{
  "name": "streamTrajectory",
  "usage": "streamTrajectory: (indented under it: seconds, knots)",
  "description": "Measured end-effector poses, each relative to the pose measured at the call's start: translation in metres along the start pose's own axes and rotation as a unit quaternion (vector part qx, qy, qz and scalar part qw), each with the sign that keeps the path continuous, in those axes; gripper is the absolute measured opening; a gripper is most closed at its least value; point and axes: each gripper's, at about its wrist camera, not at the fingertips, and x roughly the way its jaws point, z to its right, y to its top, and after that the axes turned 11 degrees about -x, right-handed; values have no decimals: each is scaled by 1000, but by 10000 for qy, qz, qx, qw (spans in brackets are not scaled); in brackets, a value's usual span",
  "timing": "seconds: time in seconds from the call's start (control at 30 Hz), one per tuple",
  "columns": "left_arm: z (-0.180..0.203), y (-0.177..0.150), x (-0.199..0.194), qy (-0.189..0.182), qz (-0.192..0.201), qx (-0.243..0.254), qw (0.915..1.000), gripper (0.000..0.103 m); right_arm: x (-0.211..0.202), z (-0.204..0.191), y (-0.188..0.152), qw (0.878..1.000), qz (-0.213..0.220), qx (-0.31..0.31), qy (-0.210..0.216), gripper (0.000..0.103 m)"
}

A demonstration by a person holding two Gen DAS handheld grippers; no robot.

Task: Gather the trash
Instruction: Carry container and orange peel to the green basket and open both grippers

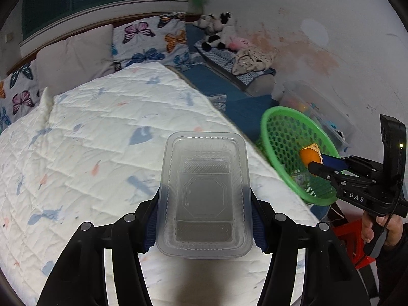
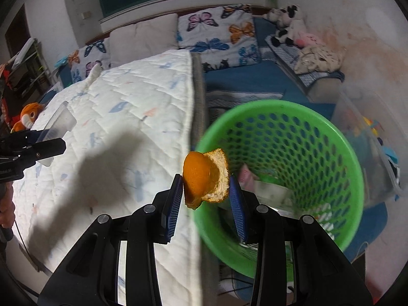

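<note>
Quilted white bedding (image 1: 102, 132) covers the bed beneath us, with the green basket (image 2: 293, 137) standing just off its right edge. Our right gripper (image 2: 206, 191) is closed on an orange peel (image 2: 205, 178), held above the basket's near rim. Our left gripper (image 1: 204, 219) is clamped around a clear plastic tray (image 1: 204, 193), over the bed and short of the basket. We judge the drop-off step is in hand: next we carry the peel further over the opening and release, then bring the tray across.
</note>
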Motion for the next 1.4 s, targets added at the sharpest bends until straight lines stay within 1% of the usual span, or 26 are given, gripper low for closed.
streamTrajectory:
  seconds: [0.4,0.57,0.63,0.7,0.77,0.93,1.0,1.17,1.4]
  knots:
    - [65,9,22,-268,-139,450,9985,57,-18,42,-22,9988,-48,346,-354,38]
    - [83,14,28,-333,-188,544,9978,57,-20,55,-28,9977,-87,473,-468,38]
    - [91,16,30,-395,-208,582,9973,57,-19,59,-30,9973,-105,538,-488,42]
    - [100,18,31,-427,-206,662,9967,57,-20,61,-33,9969,-93,592,-513,53]
    - [107,20,34,-450,-210,718,9962,57,-22,63,-34,9965,-75,628,-548,56]
    - [124,23,42,-512,-251,808,9951,57,-27,65,-38,9964,-73,629,-557,58]
    - [127,23,46,-517,-290,824,9948,57,-30,64,-40,9965,-46,617,-570,61]
    - [140,23,59,-584,-408,796,9943,57,-37,62,-46,9965,5,628,-557,64]
    - [157,20,79,-598,-576,862,9928,57,-44,57,-52,9968,41,565,-568,65]
